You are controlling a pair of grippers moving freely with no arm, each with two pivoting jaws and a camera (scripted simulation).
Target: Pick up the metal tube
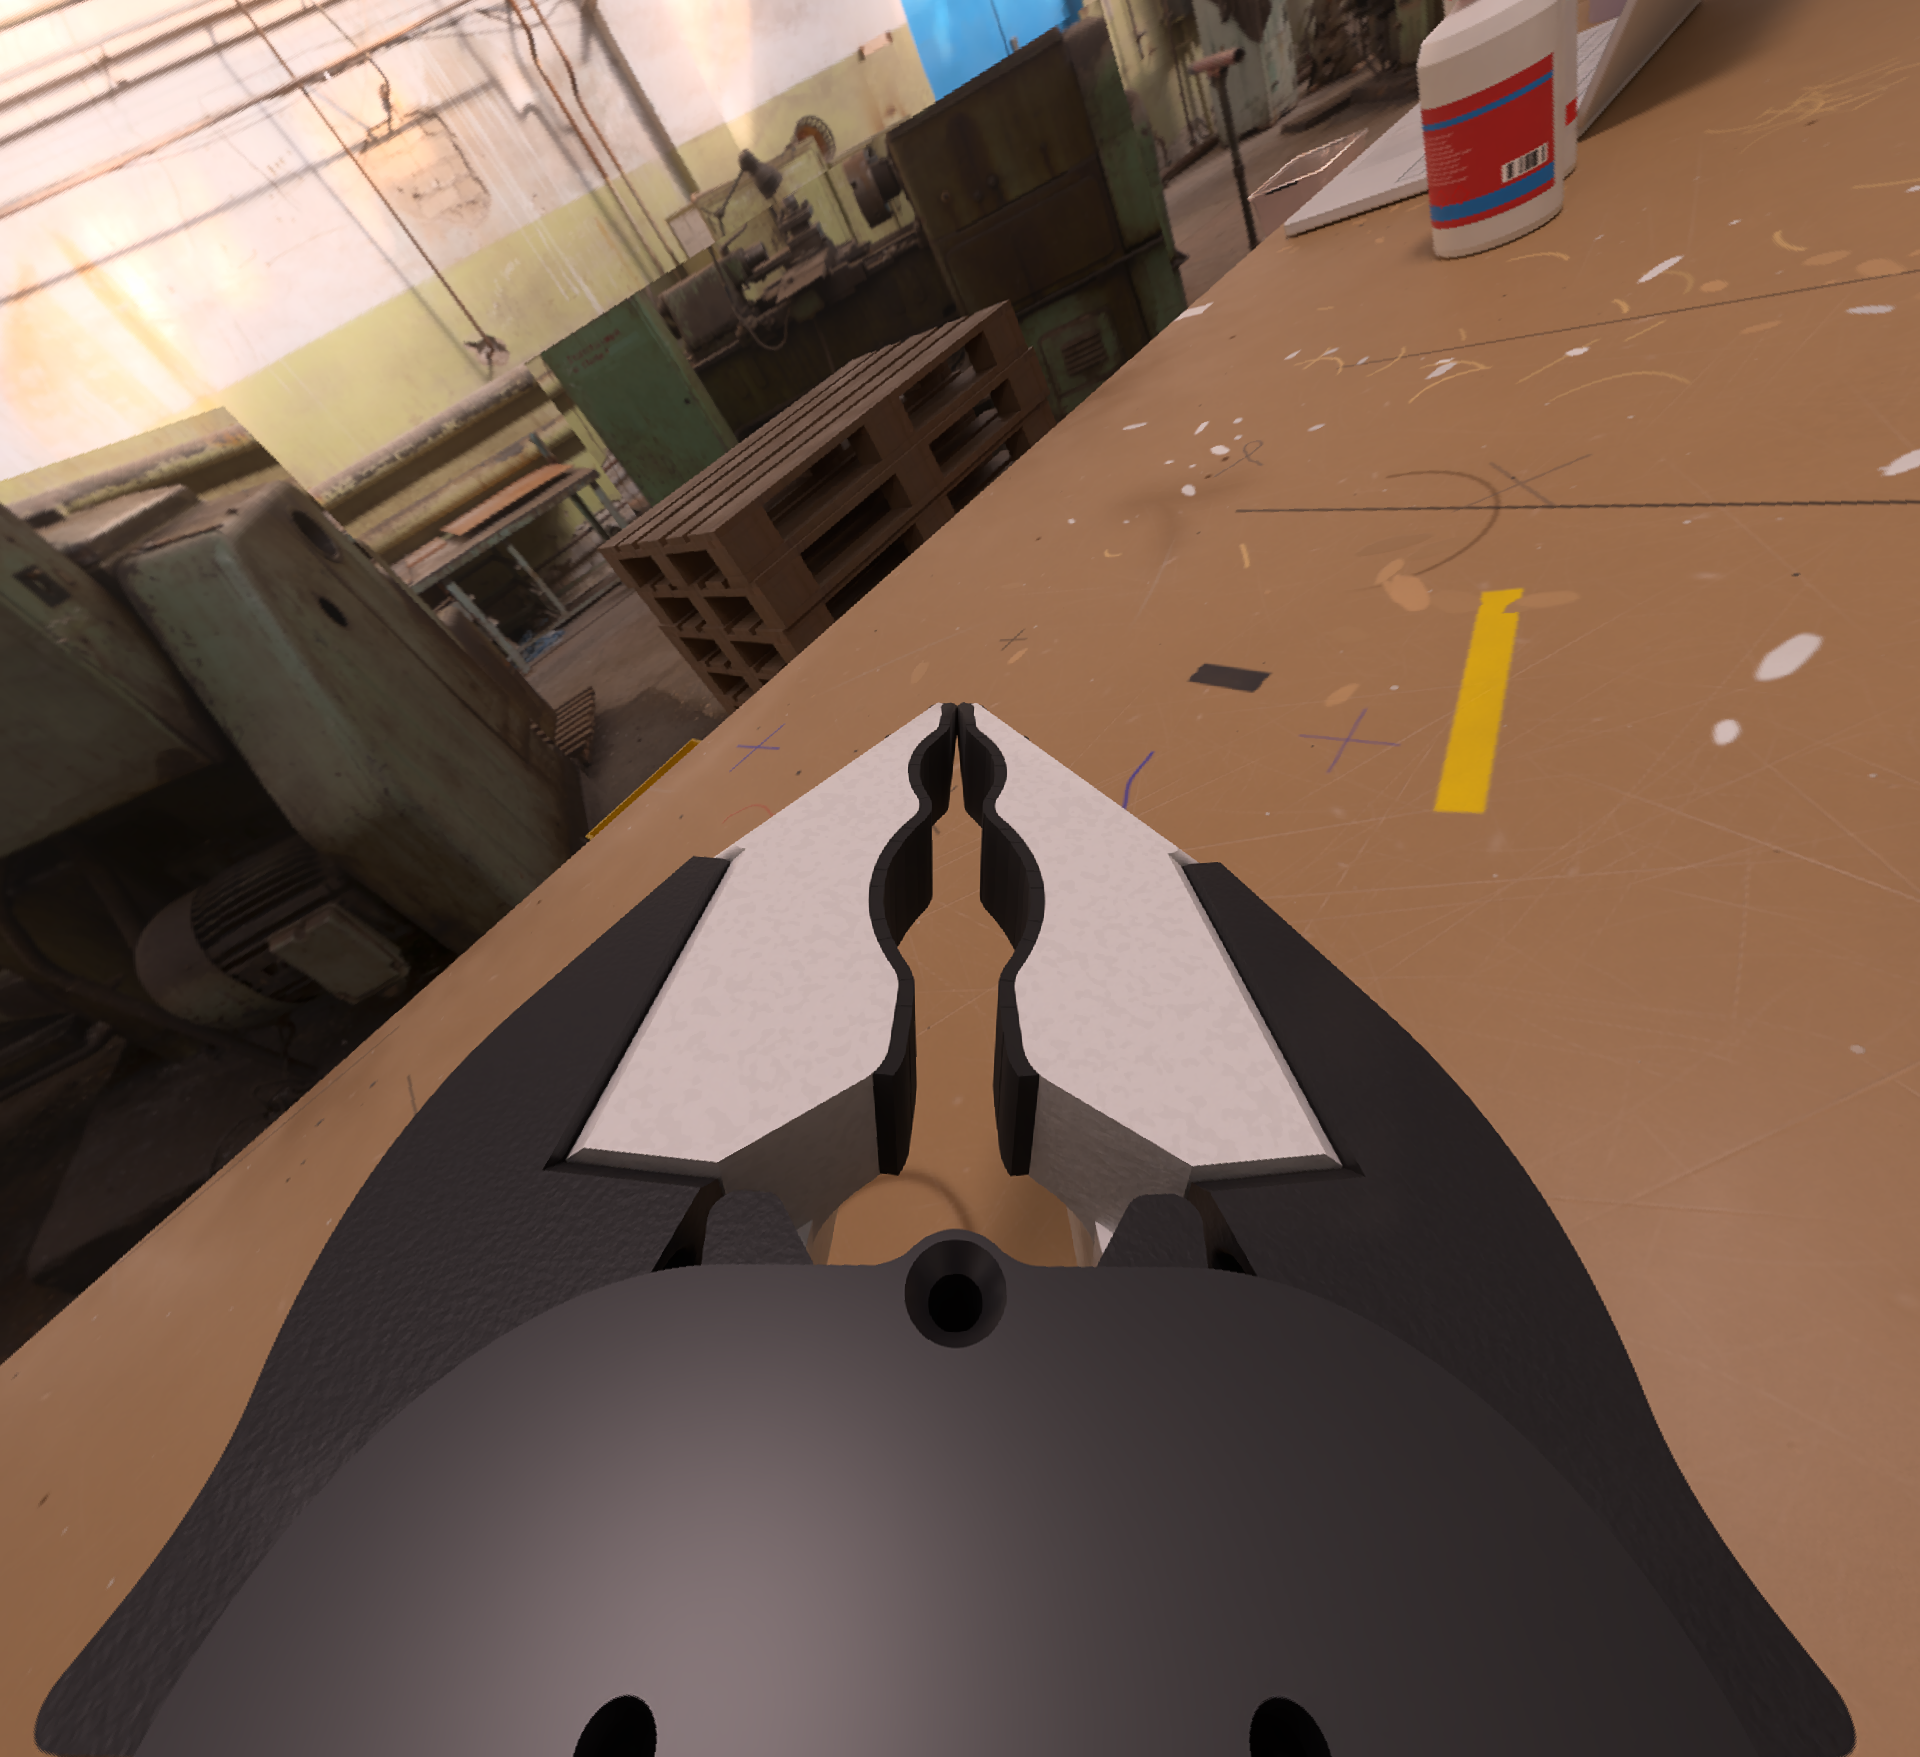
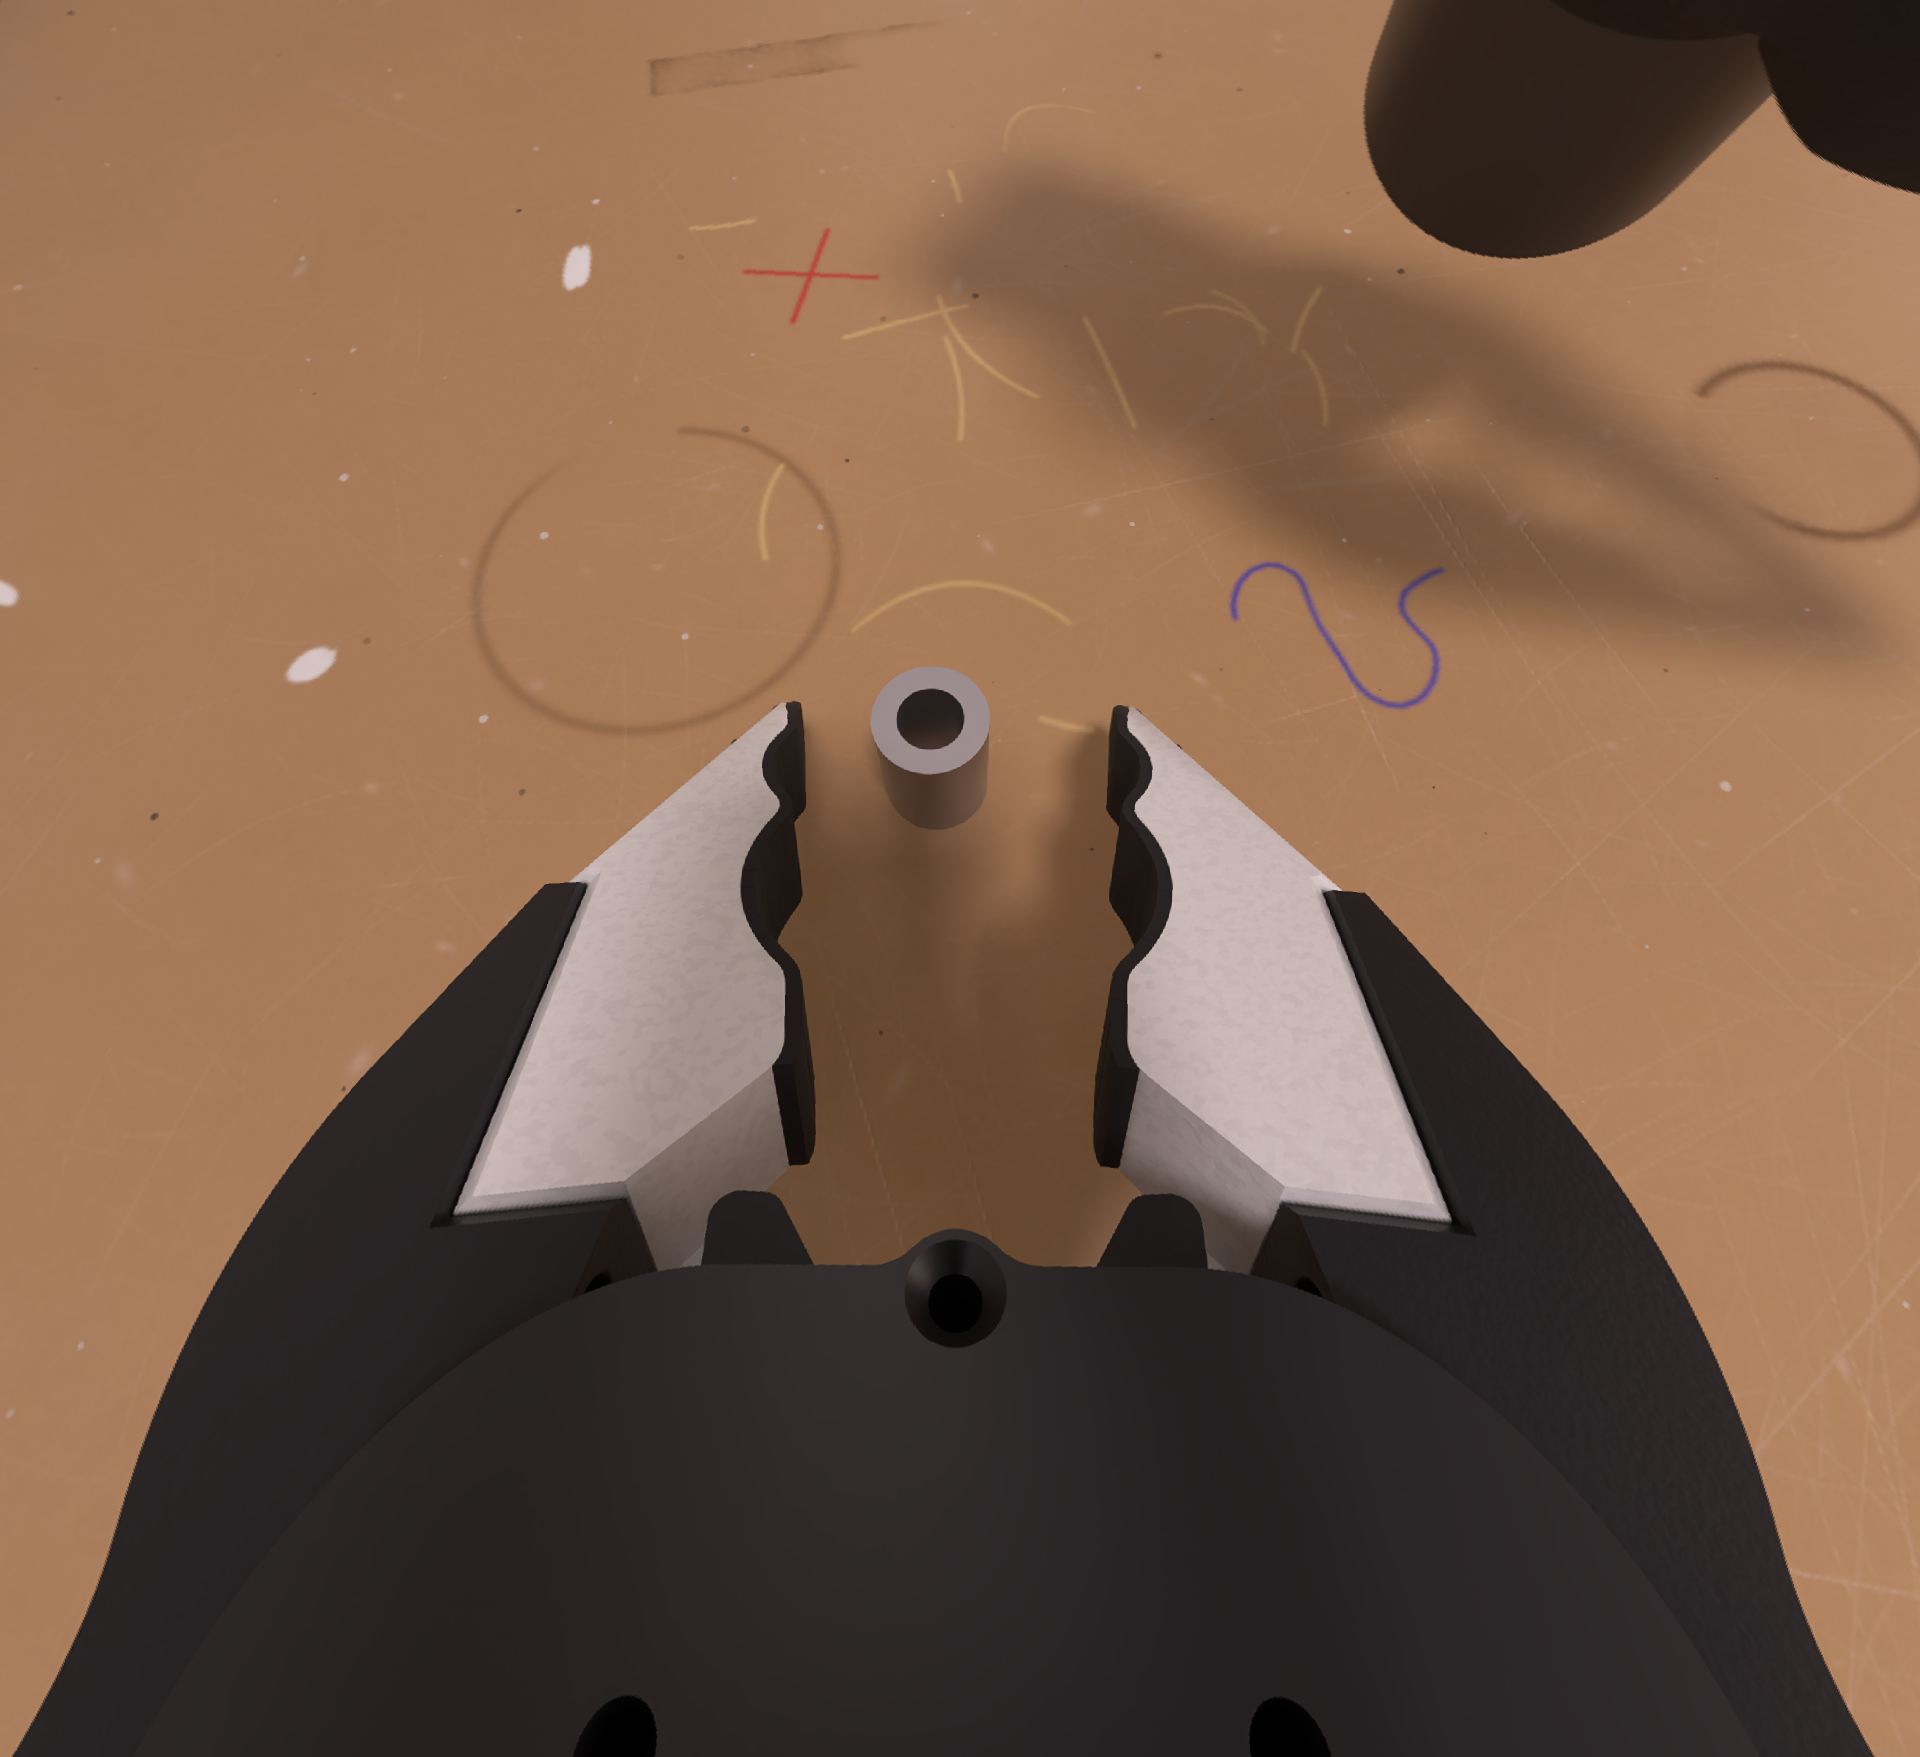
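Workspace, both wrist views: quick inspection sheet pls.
Surface: scuffed brown bench with paint flecks, pen marks and yellow tape.
Job's things: metal tube upright, untouched, between the fingertips.
Clutter: two glue bottles and an open laptop at the far edge.
Grippers: right gripper open around the tube; left gripper shut, empty.
Cables: nothing seen.
Surroundings: workshop machinery, stacked pallets.

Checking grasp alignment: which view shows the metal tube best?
The right wrist view: the metal tube stands upright on the table, between the open right hand-held gripper fingertips. The left wrist view shows none of it.
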